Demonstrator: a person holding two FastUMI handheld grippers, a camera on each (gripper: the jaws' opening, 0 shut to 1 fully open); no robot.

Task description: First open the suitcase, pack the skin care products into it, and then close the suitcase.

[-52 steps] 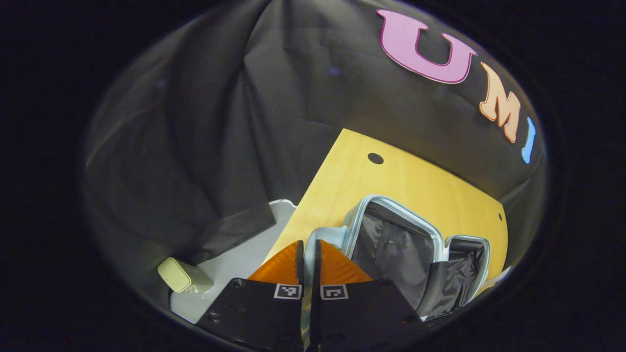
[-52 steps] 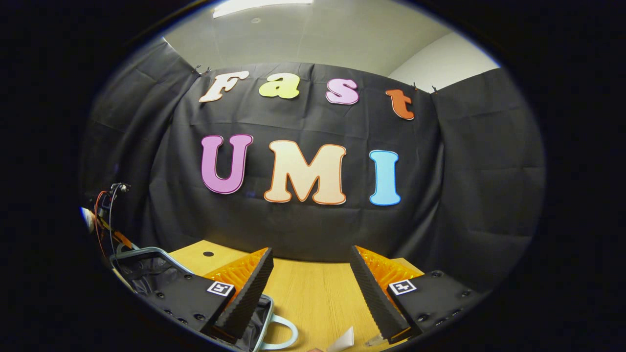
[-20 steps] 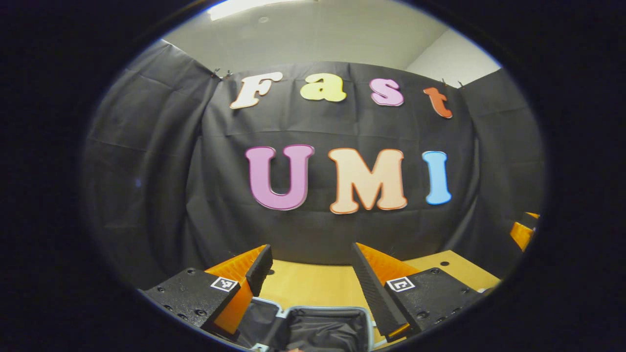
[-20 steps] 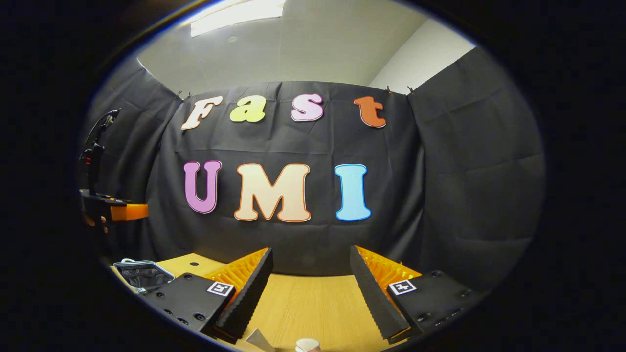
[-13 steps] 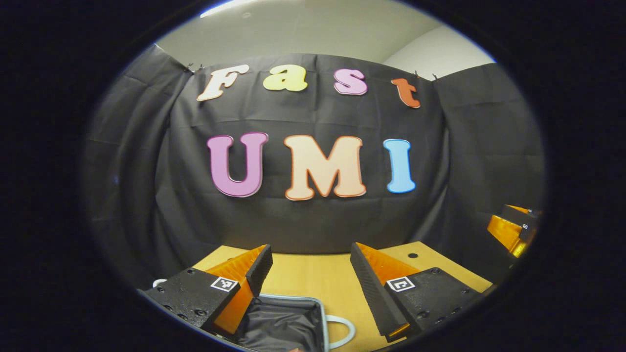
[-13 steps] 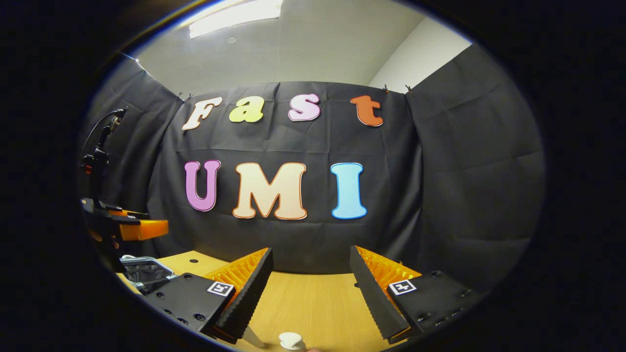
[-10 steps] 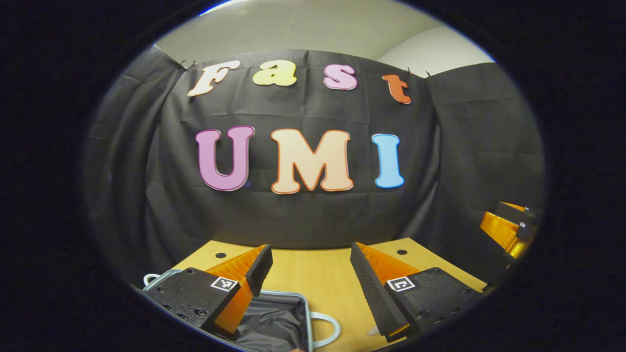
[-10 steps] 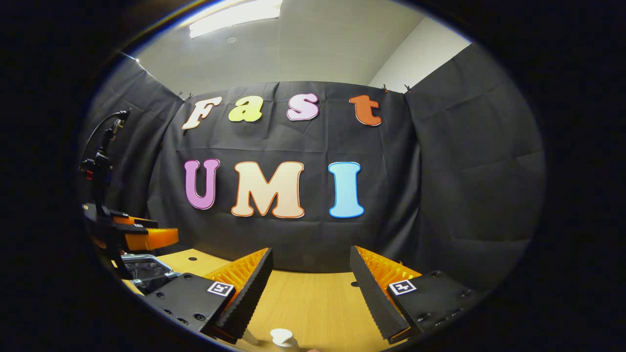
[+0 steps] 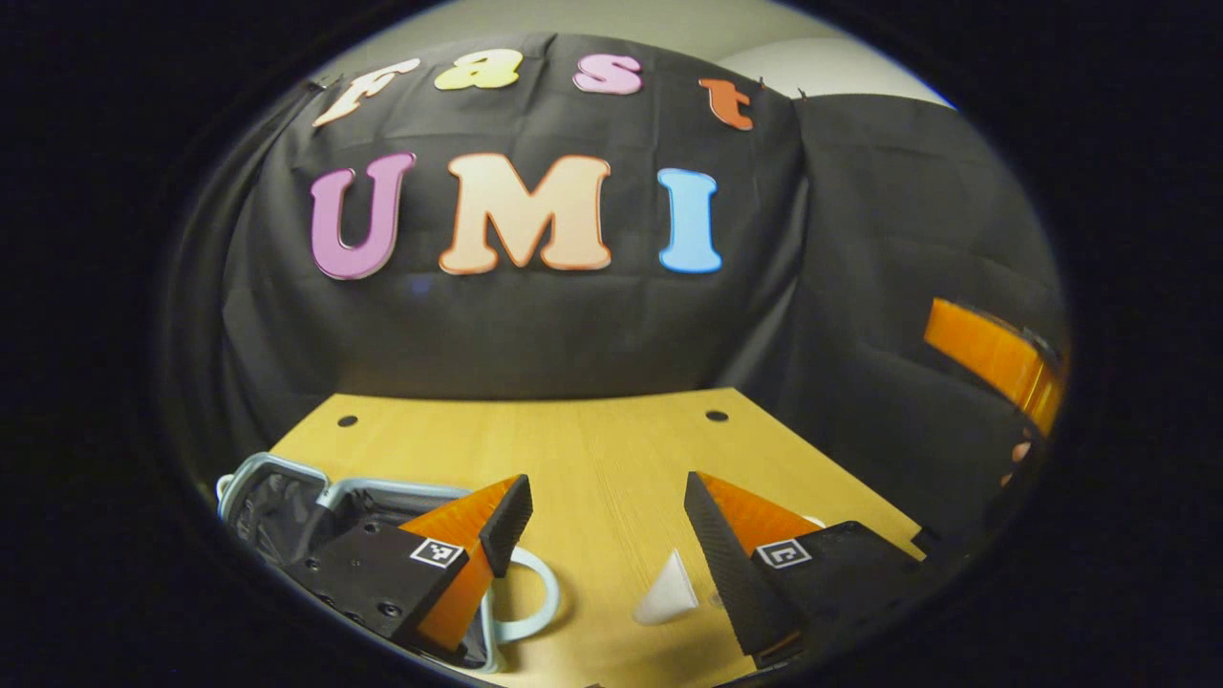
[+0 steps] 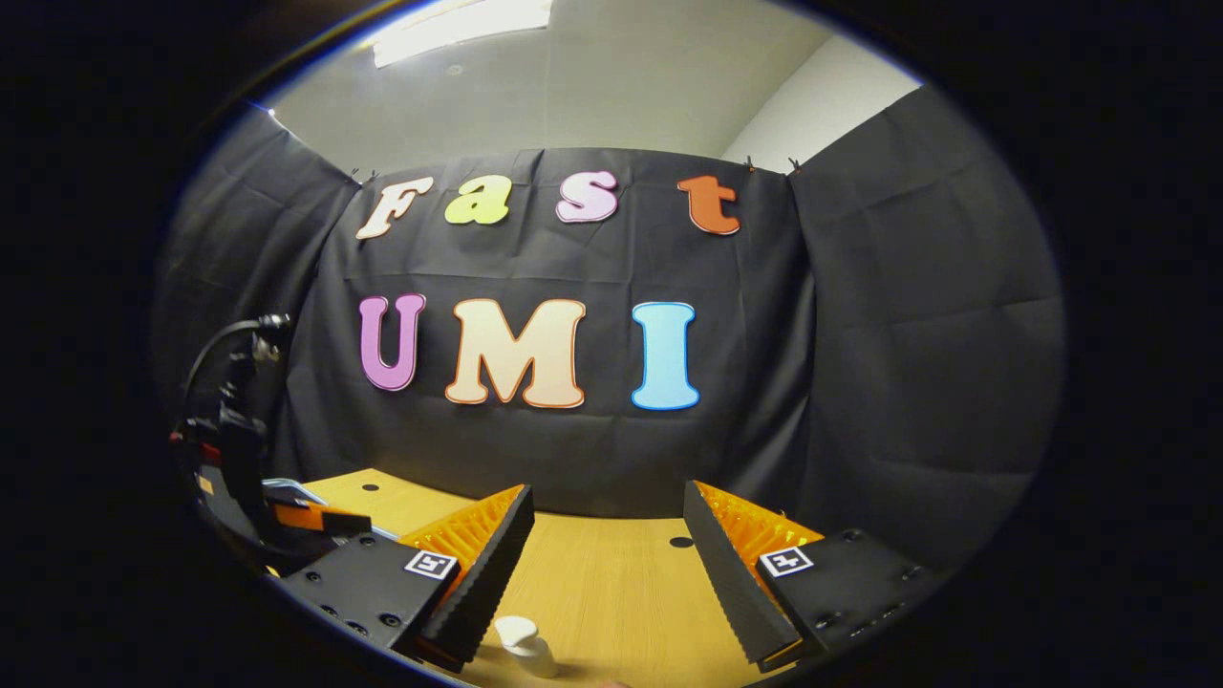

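Observation:
The open suitcase [image 9: 260, 465], pale blue with a dark lining, lies at the lower left of the left gripper view, its loop handle [image 9: 535, 602] by my left finger. A small white cone-shaped tube [image 9: 668, 596] rests on the table between the fingers of my left gripper [image 9: 607, 535], which is open and holds nothing. In the right gripper view a white capped bottle [image 10: 524, 646] stands low between the fingers of my right gripper [image 10: 607, 549], also open and holding nothing. The left gripper [image 10: 325, 519] hangs over the suitcase rim [image 10: 287, 489] at the far left.
The wooden table [image 9: 592, 449] has small holes near its back corners and ends at the black cloth wall. The right gripper [image 9: 984, 349] and the hand holding it show at the right edge of the left gripper view.
My left gripper, shut beside the suitcase 2.6 s ago, now stands open; it has swung right and tipped down, bringing the white tube into sight. The right gripper has barely moved.

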